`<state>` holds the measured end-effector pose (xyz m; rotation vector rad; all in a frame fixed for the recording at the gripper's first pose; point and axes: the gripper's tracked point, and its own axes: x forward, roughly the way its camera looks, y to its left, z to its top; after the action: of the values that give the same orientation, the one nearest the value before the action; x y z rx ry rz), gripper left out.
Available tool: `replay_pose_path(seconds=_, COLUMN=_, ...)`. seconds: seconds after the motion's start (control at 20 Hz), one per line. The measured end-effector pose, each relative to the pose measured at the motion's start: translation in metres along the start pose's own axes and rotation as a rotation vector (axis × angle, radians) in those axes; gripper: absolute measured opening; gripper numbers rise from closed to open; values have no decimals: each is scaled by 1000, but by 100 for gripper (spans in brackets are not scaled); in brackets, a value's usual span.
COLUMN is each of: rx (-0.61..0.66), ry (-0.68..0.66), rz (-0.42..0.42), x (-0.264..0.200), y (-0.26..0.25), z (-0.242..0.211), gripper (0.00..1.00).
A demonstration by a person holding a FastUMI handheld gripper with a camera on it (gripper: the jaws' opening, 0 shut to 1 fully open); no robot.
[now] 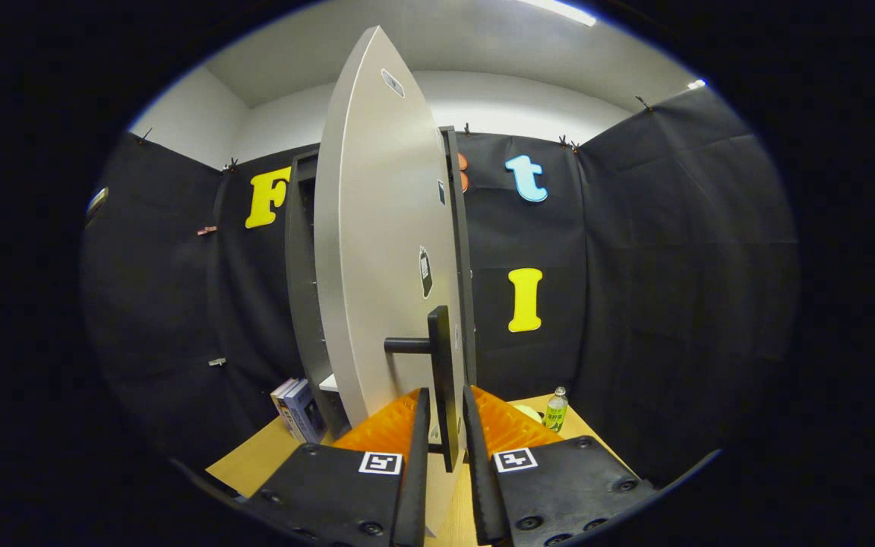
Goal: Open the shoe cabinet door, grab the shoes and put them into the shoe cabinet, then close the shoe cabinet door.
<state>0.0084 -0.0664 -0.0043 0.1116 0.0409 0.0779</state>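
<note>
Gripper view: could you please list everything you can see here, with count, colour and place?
Tall shoe cabinet: one, dark grey, standing on the table against the booth wall.
Flat cabinet door: one, silver-grey, swung open towards the camera.
Bar door handle: one, black, between the fingers.
Boxes: two, white and blue-grey, beside the cabinet base.
Plastic bottle: one, clear with green label, beyond the fingers.
Wooden table: one, light brown.
Gripper: one, fingers either side of the handle; contact unclear.

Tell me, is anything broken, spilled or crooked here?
Nothing looks broken or spilled. The cabinet door stands partly open, with the gripper holding its black handle between both fingers. The green bottle stands upright on the table, and the books lean against the cabinet.
</note>
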Motion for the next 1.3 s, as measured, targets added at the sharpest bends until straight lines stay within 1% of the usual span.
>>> replay_pose_path(seconds=0.1, rx=1, ry=-3, rz=3, x=-2, y=-8, z=2, gripper=29)
replay_pose_path(seconds=0.2, rx=-11, ry=-6, rz=-15, x=-5, y=-20, z=3, gripper=29)
replay_pose_path(seconds=0.35, rx=-26, ry=-22, rz=-65, x=-14, y=-43, z=9, gripper=29)
replay_pose_path(seconds=0.5, rx=-39, ry=-48, rz=-136, x=-22, y=-67, z=16, gripper=29)
replay_pose_path(seconds=0.6, rx=-32, ry=-56, rz=-123, x=-29, y=-62, z=18, gripper=29)
replay_pose_path(seconds=0.75, rx=-71, ry=-54, rz=-151, x=-38, y=-65, z=17, gripper=29)
replay_pose_path(seconds=0.8, rx=-73, ry=-52, rz=-154, x=-43, y=-64, z=20, gripper=35)
replay_pose_path(seconds=0.9, rx=-96, ry=-38, rz=-187, x=-55, y=-61, z=20, gripper=45)
replay_pose_path(seconds=1.05, rx=-89, ry=-15, rz=-159, x=-74, y=-39, z=17, gripper=47)
replay_pose_path(seconds=1.1, rx=-76, ry=2, rz=-137, x=-80, y=-27, z=12, gripper=58)
replay_pose_path(seconds=1.15, rx=-71, ry=35, rz=-120, x=-85, y=-15, z=-1, gripper=63)
replay_pose_path(seconds=1.2, rx=-78, ry=75, rz=-103, x=-87, y=-5, z=-17, gripper=72)
replay_pose_path(seconds=1.25, rx=-82, ry=106, rz=-96, x=-89, y=4, z=-32, gripper=76)
replay_pose_path(seconds=1.3, rx=-86, ry=142, rz=-75, x=-88, y=17, z=-46, gripper=82)
